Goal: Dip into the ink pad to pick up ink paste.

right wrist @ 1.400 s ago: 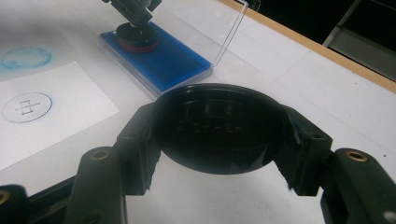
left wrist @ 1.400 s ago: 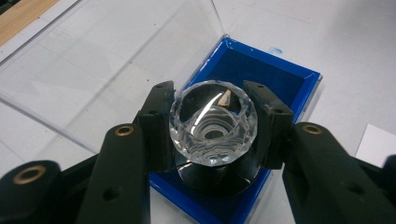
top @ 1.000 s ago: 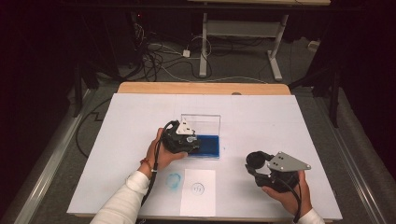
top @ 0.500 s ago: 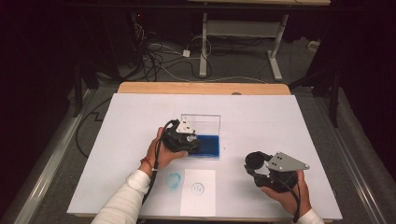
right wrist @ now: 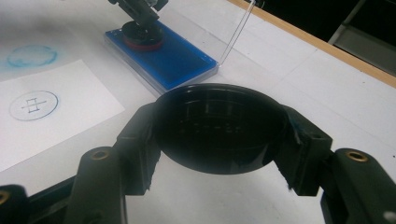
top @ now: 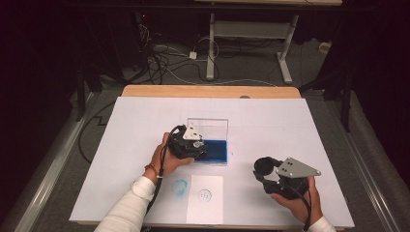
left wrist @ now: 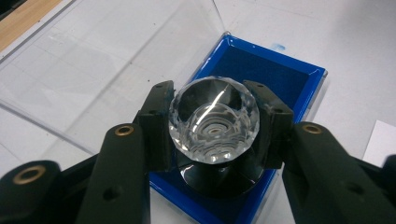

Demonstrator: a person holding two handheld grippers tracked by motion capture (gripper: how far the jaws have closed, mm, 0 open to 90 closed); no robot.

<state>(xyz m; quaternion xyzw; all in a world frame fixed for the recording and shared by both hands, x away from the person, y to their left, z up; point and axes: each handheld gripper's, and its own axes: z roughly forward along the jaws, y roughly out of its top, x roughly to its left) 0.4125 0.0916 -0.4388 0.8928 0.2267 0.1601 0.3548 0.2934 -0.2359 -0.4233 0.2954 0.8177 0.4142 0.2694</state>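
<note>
Two tools grip faceted crystal stamp, round black cap.

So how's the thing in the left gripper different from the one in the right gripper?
The stamp in the left gripper has a clear faceted knob; the cap in the right gripper is plain black. The stamp stands on the blue ink pad; the cap is held away from it. Both are round and gripped.

White sleeve, black hand-held grippers
</note>
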